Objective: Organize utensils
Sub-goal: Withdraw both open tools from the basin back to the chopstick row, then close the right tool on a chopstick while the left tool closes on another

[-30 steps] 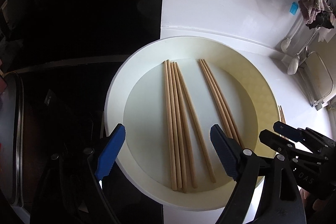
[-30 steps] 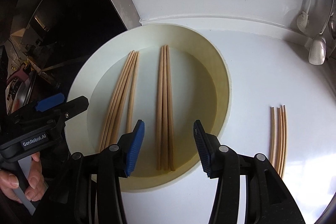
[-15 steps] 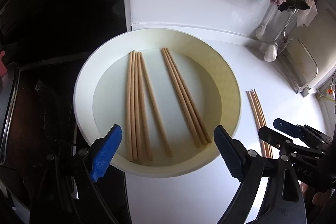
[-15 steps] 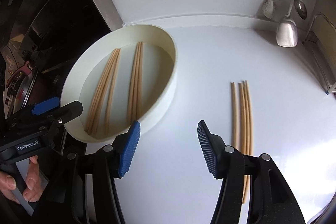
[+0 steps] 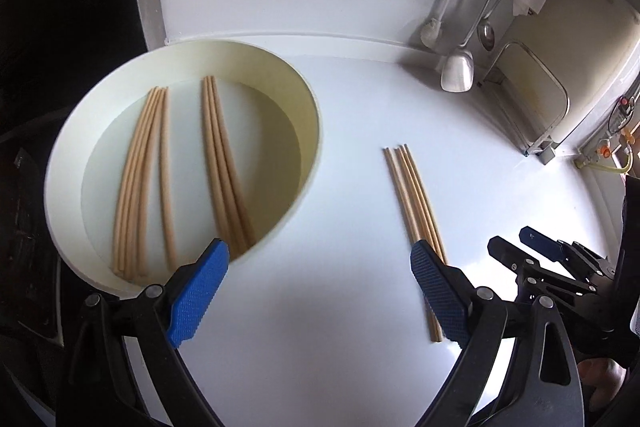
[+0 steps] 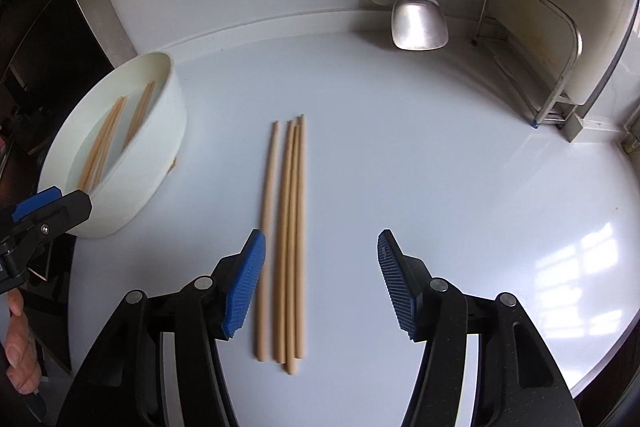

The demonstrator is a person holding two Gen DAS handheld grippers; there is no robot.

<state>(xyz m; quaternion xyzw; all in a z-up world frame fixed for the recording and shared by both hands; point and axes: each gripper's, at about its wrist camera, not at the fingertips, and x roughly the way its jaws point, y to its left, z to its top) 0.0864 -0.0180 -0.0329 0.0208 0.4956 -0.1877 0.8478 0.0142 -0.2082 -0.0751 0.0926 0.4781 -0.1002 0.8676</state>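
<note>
Seven light wooden chopsticks (image 5: pixel 216 167) already lie inside the round cream plastic basin (image 5: pixel 308 99). Four more chopsticks (image 6: pixel 286 239) wait on the white desk (image 6: pixel 440 167), under the released right gripper (image 6: pixel 320 283). The left gripper (image 5: pixel 320 291) is also released and empty.

**No readable text in view**

Neither wrist view shows any legible word, brand, number or sign. A faint pale mark sits on the blue pad of the right gripper (image 5: pixel 538 243) as seen from the left wrist view, but it is too small and blurred to read.
</note>
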